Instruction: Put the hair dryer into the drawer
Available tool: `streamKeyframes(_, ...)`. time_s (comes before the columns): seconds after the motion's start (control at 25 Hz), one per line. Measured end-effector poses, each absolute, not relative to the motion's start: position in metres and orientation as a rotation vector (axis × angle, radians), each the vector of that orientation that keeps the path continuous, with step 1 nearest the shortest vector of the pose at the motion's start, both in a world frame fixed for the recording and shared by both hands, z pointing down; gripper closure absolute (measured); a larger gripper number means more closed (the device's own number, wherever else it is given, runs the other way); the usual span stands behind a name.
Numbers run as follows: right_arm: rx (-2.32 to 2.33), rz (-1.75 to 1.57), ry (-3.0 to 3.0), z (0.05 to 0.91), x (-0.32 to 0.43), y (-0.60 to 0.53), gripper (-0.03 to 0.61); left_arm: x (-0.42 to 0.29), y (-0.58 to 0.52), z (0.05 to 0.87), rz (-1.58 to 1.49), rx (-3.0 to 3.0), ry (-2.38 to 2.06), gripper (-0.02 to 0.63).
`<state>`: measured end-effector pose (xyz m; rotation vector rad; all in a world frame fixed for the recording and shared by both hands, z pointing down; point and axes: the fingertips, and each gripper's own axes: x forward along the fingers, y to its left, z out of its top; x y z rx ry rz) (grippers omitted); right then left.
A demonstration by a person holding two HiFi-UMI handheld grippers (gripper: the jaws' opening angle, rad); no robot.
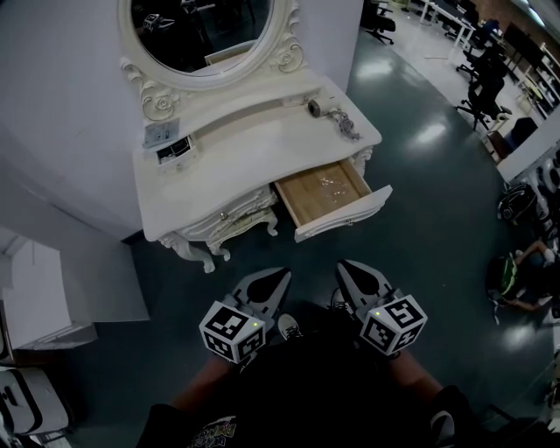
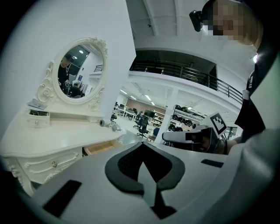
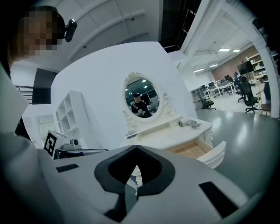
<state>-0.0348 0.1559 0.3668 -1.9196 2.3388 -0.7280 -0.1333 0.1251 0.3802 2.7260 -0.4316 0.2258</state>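
Two claws held low, facing a white table (image 1: 254, 157).
Left claw (image 1: 278, 278) is clenched on nothing, and so is the right claw (image 1: 346, 269). The open drawer (image 1: 302, 203) lies just ahead of the right claw. The hair dryer (image 1: 325, 111) lies beyond it on the table's back right corner, lengthwise along that edge, nearer the right claw.

A white wall (image 1: 61, 105) fills the upper left, with an ornate oval mirror (image 1: 201, 26) at top centre. The dark glossy floor (image 1: 437, 227) carries bright light reflections. Office chairs (image 1: 481, 87) stand upper right and white shelving (image 1: 35, 297) lower left.
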Motion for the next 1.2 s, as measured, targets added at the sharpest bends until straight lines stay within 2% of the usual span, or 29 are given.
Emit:
streamKeyframes(0.52,-1.904,-0.690,2.372,0.362,0.013,0.105,0.549,-0.101,0.082,0.377,0.219,2.715,-0.528,0.611)
streamKeyframes(1.2,-1.890,-0.704,2.424,0.376,0.141,-0.024,0.549,0.011,-0.028,0.394,0.247,2.669,-0.641,0.611)
